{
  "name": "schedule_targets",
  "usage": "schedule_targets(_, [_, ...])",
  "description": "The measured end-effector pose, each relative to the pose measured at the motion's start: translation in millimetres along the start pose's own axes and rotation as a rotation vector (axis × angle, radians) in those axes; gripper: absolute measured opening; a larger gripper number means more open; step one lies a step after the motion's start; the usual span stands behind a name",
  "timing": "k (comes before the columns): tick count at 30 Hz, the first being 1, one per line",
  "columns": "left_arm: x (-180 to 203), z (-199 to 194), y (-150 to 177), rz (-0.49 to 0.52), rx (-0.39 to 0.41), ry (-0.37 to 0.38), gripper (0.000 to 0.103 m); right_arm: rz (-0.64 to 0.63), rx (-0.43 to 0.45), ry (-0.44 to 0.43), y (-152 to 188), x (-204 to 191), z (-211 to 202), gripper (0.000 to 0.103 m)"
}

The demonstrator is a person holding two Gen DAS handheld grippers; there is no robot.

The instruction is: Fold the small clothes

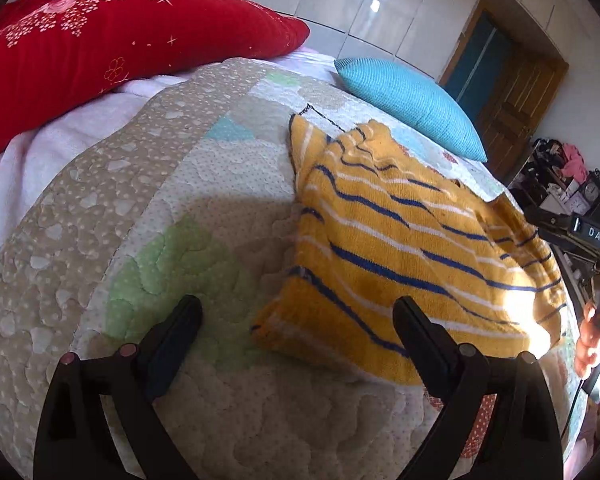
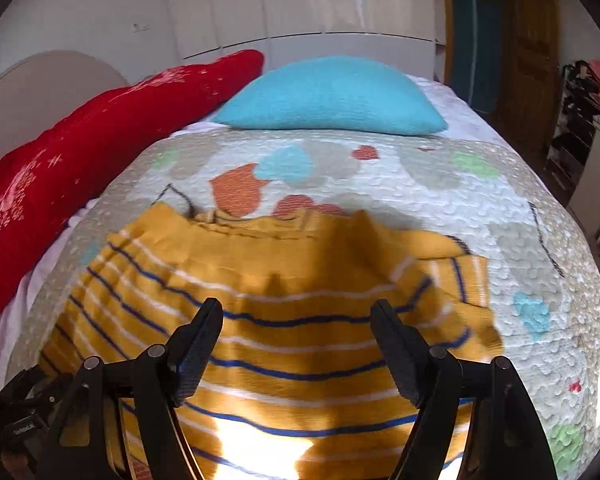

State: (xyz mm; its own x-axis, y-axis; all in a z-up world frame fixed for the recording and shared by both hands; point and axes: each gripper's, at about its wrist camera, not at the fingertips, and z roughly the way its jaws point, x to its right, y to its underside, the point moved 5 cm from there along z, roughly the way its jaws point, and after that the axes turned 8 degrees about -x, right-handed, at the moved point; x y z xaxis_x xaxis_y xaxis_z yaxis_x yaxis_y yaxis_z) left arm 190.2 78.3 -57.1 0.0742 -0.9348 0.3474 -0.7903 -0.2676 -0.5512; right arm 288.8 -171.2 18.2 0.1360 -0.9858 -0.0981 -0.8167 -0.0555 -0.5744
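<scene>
A small yellow sweater (image 1: 396,248) with blue and white stripes lies partly folded on the quilted bedspread (image 1: 148,208). My left gripper (image 1: 298,308) hovers wide open over the sweater's near left corner, with nothing pressed between its fingers. In the right wrist view the same sweater (image 2: 284,288) spreads below my right gripper (image 2: 296,312), whose jaws stand apart above the cloth without pinching it. A sleeve (image 2: 460,276) lies folded over at the sweater's right side. At the right edge of the left wrist view shows the other hand-held tool (image 1: 580,236).
A red embroidered pillow (image 1: 100,48) lies at the back left of the bed and a turquoise pillow (image 1: 412,104) at the head. White wardrobe doors (image 2: 300,0) stand behind. A wooden door (image 1: 516,92) and cluttered shelves (image 1: 560,176) are at the right.
</scene>
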Motion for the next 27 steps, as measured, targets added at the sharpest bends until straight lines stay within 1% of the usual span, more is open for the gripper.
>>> schedule_targets(2, [-8.1,-5.1,-0.3,-0.044,0.025,0.029,0.096,-0.078,-0.052,-0.052,-2.6,-42.9,14.7,0.056])
schedule_targets(3, [-11.9,-7.0,-0.3,-0.064,0.035,0.045,0.096,-0.112,-0.073,-0.070,-2.6,-62.4,24.2,0.052])
schedule_targets(5, [-16.7,-9.7,-0.5,-0.090,0.049,0.083,0.096,-0.172,-0.087,-0.070,-9.0,-99.2,41.2,0.051])
schedule_targets(7, [-19.2,-11.9,-0.5,-0.104,0.061,0.104,0.096,-0.208,-0.100,-0.073,-19.7,-130.8,60.8,0.051])
schedule_targets(9, [-20.2,-13.0,-0.6,-0.110,0.067,0.115,0.096,-0.235,-0.148,-0.098,-32.9,-161.1,86.1,0.051])
schedule_targets(10, [-20.5,-13.0,-0.9,-0.112,0.069,0.120,0.096,-0.256,-0.182,-0.097,-37.3,-175.3,100.5,0.051])
schedule_targets(12, [-21.0,-13.8,-0.8,-0.117,0.072,0.130,0.096,-0.307,-0.224,-0.040,-44.1,-198.2,127.6,0.051])
schedule_targets(13, [-21.4,-13.8,-0.9,-0.119,0.074,0.135,0.096,-0.327,-0.229,-0.014,-46.4,-207.6,136.6,0.054])
schedule_targets(14, [-22.0,-14.0,-0.7,-0.122,0.075,0.139,0.096,-0.344,-0.229,0.002,-48.5,-216.8,143.9,0.061])
schedule_targets(15, [-22.0,-14.5,-0.2,-0.123,0.077,0.142,0.096,-0.360,-0.228,0.022,-49.6,-222.8,149.2,0.071])
schedule_targets(16, [-22.2,-14.2,-0.2,-0.126,0.076,0.145,0.096,-0.375,-0.226,0.034,-50.8,-227.4,153.3,0.074])
schedule_targets(18, [-22.4,-13.6,0.3,-0.128,0.071,0.143,0.096,-0.397,-0.223,0.054,-50.2,-233.5,155.3,0.076])
schedule_targets(20, [-21.8,-12.3,0.2,-0.124,0.066,0.137,0.096,-0.380,-0.206,0.026,-52.1,-229.4,145.7,0.075])
schedule_targets(24, [-22.1,-7.8,-0.9,-0.119,0.055,0.127,0.096,-0.282,-0.135,-0.008,-63.3,-192.3,102.2,0.074])
schedule_targets(27, [-21.5,-3.8,-2.4,-0.114,0.045,0.113,0.096,-0.188,-0.089,-0.018,-64.6,-146.5,60.8,0.076])
